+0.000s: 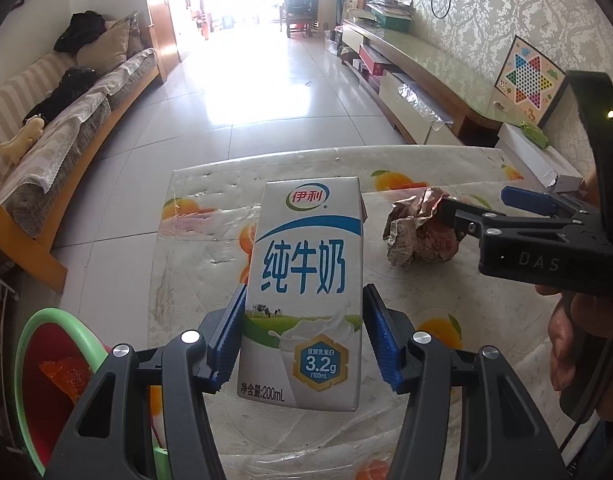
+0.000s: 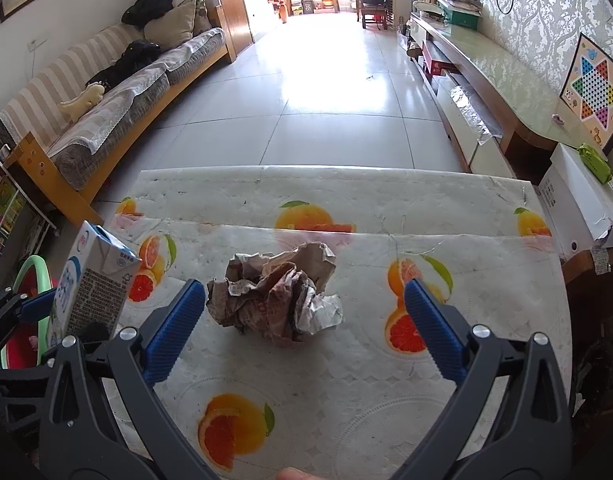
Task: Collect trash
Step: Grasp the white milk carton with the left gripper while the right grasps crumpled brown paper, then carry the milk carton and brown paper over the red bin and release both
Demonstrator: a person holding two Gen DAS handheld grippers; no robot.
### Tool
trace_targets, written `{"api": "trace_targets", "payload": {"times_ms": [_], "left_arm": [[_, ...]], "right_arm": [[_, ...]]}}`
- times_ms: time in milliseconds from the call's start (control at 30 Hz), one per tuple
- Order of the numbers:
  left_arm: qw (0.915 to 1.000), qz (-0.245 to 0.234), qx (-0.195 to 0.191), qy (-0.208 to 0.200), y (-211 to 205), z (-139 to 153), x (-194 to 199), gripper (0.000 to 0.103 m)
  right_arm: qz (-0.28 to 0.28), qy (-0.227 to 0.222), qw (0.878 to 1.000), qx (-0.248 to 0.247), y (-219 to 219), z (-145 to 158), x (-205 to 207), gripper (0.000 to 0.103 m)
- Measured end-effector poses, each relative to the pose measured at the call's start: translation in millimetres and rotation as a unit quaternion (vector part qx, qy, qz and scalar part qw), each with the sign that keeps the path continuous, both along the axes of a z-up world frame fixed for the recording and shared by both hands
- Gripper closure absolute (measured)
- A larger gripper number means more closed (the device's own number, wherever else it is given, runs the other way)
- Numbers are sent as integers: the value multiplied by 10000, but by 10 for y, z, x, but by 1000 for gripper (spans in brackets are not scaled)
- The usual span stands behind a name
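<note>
The left gripper (image 1: 302,336) clamps the milk carton (image 1: 306,292), while the right gripper (image 2: 304,320) gapes wide just short of the crumpled paper (image 2: 278,296).

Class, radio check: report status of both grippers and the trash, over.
Left gripper shut on milk carton, lifted. Right gripper open, straddling crumpled paper wrapper on table. Nothing in the way. Bin at left.

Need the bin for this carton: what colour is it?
Red bin with a light green rim, beside the table's left edge; clearest in the left wrist view.
</note>
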State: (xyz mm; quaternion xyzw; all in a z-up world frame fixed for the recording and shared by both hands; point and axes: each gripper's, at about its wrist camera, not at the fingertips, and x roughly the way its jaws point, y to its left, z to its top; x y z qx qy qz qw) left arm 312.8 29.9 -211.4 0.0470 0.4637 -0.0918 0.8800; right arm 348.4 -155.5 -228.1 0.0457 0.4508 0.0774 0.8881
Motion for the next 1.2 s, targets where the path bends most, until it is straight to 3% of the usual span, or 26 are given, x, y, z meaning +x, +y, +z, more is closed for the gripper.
{"api": "trace_targets", "payload": {"times_ms": [333, 400, 467, 600, 667, 767, 1200], "left_arm": [[9986, 301, -344, -250, 139, 190, -111, 50], [9985, 307, -366, -251, 145, 189, -108, 50], [9986, 296, -363, -257, 144, 197, -107, 50], [9986, 265, -359, -273, 132, 240, -135, 50], [9987, 244, -317, -322, 104, 290, -160, 50], [9985, 188, -273, -436, 63, 402, -250, 50], [9949, 281, -311, -917, 77, 1010, -969, 50]], "right_arm": [[198, 265, 9994, -107, 289, -333, 173, 5], [226, 351, 9991, -125, 324, -398, 195, 14], [251, 453, 9986, -98, 333, -451, 208, 34], [283, 434, 9986, -83, 346, -426, 172, 47], [313, 413, 9986, -95, 335, -371, 136, 56], [330, 404, 9986, -62, 297, -263, 54, 60], [290, -249, 9992, -126, 99, 692, -860, 61]]}}
